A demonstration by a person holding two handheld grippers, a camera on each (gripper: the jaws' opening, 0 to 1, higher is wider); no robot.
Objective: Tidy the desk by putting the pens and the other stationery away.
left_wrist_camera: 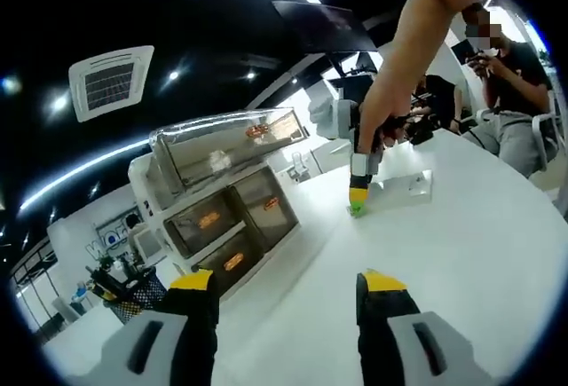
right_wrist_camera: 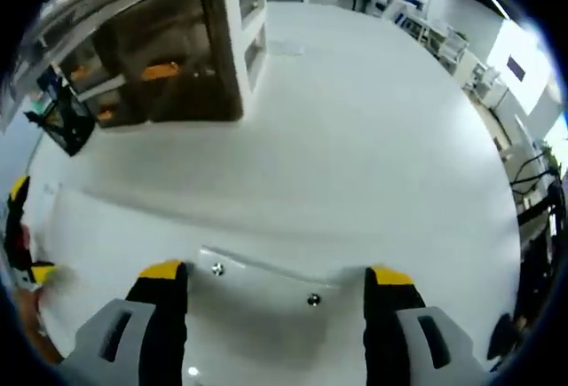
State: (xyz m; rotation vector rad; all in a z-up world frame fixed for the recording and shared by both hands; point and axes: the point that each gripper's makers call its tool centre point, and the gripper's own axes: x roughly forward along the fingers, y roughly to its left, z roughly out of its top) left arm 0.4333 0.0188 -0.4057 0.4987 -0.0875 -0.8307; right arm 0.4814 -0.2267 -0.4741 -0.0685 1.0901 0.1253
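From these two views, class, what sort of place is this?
Probably an open-plan office or lab. A white desk carries a drawer unit and a mesh pen holder, a ceiling air vent hangs overhead, and a seated person is nearby.

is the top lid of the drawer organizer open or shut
Open. In the left gripper view the clear lid of the drawer organizer is tilted up; the three drawers below look shut.
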